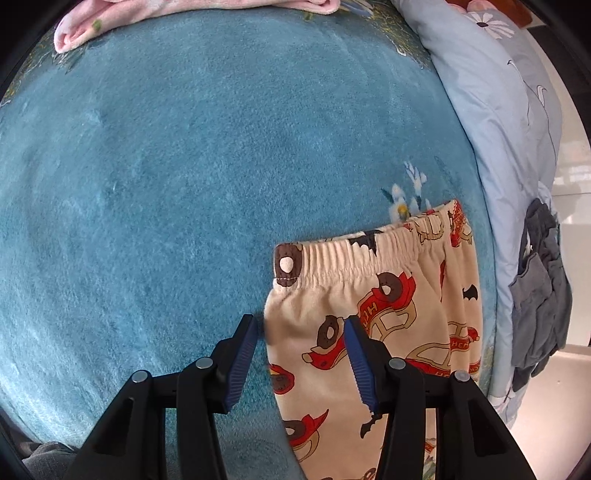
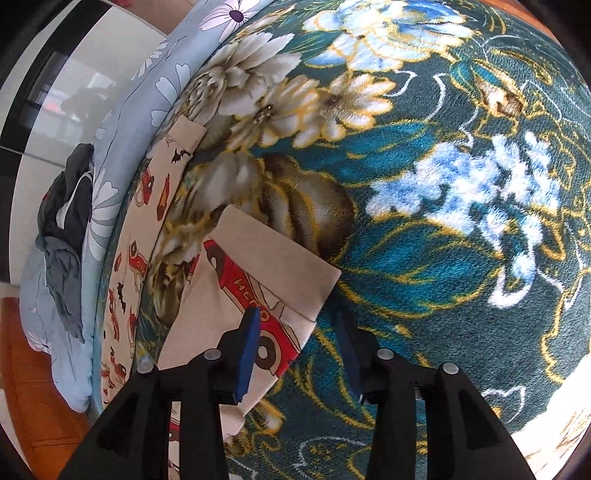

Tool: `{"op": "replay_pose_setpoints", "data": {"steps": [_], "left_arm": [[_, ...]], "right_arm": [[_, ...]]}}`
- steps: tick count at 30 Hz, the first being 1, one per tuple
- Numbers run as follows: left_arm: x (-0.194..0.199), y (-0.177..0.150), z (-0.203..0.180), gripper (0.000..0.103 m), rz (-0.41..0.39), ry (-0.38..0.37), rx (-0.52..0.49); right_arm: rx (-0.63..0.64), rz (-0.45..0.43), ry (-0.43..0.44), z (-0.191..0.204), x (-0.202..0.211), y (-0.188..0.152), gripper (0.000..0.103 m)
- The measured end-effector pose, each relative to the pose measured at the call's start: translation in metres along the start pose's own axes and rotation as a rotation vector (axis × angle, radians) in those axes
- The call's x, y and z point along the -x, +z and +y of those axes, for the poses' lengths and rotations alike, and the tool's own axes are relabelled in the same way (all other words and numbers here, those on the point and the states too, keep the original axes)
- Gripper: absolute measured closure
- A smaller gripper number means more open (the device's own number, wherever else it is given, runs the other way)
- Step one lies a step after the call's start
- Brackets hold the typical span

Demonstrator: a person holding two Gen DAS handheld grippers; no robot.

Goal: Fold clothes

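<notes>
Currently my left gripper [image 1: 301, 338] hangs with its jaws spread wide over the side edge of the cream printed trousers [image 1: 373, 314], just below the elastic waistband [image 1: 351, 254]; one blue pad [image 1: 242, 363] sits over bare teal blanket [image 1: 184, 166], the other over the cloth. Nothing pinched. My right gripper [image 2: 299, 332] is likewise agape at a trouser leg cuff [image 2: 277, 254], which lies flat on the blanket's floral part [image 2: 424, 258]. Second leg hem [image 2: 186, 131] farther off. Pink garment [image 1: 110, 14] at the blanket's far edge; grey clothes [image 1: 541, 288] heaped on the pale blue quilt [image 1: 491, 110].
</notes>
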State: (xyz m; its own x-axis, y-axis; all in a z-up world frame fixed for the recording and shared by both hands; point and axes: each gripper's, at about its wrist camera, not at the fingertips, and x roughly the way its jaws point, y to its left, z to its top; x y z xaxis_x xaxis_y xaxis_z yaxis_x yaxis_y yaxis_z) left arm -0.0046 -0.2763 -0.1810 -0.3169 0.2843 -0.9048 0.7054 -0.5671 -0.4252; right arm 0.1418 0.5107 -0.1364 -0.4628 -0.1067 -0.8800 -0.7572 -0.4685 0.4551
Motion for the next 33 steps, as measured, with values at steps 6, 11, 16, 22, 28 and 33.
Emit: {"op": "replay_pose_setpoints", "data": {"steps": [6, 11, 16, 22, 28, 33], "left_arm": [[0.001, 0.009, 0.002, 0.078, 0.006, -0.007, -0.001], [0.005, 0.014, 0.001, 0.095, 0.002, -0.028, -0.014], [0.025, 0.016, 0.000, 0.098, -0.060, -0.104, -0.037], [0.058, 0.012, 0.002, 0.098, -0.151, -0.174, -0.061], [0.048, -0.041, -0.036, 0.099, -0.104, -0.205, -0.067], [0.047, -0.034, -0.048, 0.099, -0.041, -0.259, -0.022]], "right_arm": [[-0.019, -0.016, 0.006, 0.006, -0.003, 0.000, 0.058], [-0.005, 0.003, -0.022, 0.010, -0.005, 0.000, 0.094], [0.044, -0.031, -0.023, 0.026, 0.011, 0.005, 0.098], [0.122, -0.161, -0.010, 0.033, 0.077, 0.030, 0.098], [0.045, -0.134, 0.013, 0.010, 0.085, 0.032, 0.098], [0.050, -0.123, 0.101, 0.053, 0.075, 0.052, 0.098]]}}
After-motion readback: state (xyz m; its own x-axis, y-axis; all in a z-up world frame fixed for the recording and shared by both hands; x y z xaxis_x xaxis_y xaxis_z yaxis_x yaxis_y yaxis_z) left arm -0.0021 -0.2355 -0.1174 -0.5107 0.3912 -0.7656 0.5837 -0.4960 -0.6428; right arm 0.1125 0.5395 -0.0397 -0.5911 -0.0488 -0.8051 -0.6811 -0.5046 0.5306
